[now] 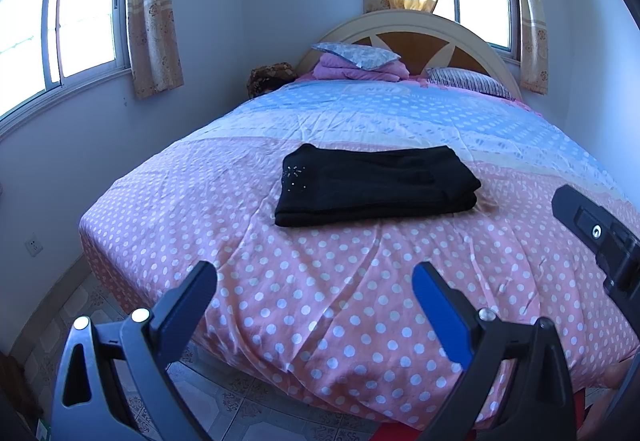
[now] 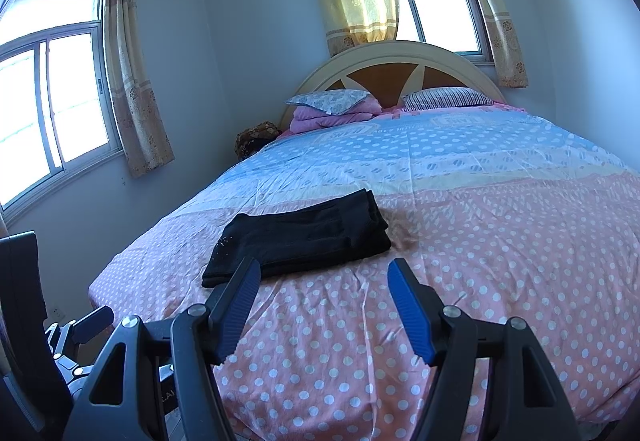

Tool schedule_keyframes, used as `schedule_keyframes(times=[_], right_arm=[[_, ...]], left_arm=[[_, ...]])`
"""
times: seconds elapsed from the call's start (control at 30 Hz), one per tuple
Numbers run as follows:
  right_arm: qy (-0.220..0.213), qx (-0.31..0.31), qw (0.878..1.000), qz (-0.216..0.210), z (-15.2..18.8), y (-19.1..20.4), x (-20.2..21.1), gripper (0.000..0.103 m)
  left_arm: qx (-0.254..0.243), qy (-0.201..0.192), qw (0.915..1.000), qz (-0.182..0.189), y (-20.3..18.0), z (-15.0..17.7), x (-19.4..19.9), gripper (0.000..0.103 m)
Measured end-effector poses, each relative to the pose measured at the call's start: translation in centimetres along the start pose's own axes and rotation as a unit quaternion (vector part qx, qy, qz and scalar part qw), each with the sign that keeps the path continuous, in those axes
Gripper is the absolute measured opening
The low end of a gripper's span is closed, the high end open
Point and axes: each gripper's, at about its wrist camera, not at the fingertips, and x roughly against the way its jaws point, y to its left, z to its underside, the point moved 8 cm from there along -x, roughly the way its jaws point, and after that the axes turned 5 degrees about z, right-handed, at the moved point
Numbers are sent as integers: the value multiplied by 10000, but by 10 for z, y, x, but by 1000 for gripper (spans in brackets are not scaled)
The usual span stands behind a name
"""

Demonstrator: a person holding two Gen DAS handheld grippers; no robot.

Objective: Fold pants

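**Folded pants on the bed, both tools released**

Nearest, over the foot edge of the bed [image 1: 320,321]: left hand-held gripper [image 1: 316,289], fingers spread wide, grasping nothing. Likewise the right hand-held gripper [image 2: 322,287], fingers parted and empty, above the pink dotted cover just inside the foot edge.

Farther in, about midway between foot edge and headboard, nearer the left side edge: black pants [image 1: 376,185], folded into a flat layered rectangle. Long axis across the bed, roughly parallel to the foot edge. Sparkly-studded end toward the left side edge; stacked fold layers showing at the end toward the right side edge. Touched by neither tool.

Beyond, at the headboard [image 1: 404,25]: pillows [image 1: 356,55] on a pink folded blanket [image 1: 340,71].
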Motion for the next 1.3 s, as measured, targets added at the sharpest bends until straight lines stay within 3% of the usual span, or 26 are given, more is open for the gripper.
schedule_keyframes(times=[0.83, 1.13, 1.3], right_arm=[[-58, -29, 9999, 78, -1, -3, 3, 68], [-92, -18, 9999, 88, -3, -3, 5, 68], [-91, -35, 9999, 91, -3, -4, 5, 68]], left_arm=[[-47, -47, 10000, 16, 0, -5, 3, 100], [-30, -4, 9994, 345, -5, -5, 1, 101], [-152, -18, 9993, 328, -10, -5, 2, 101]])
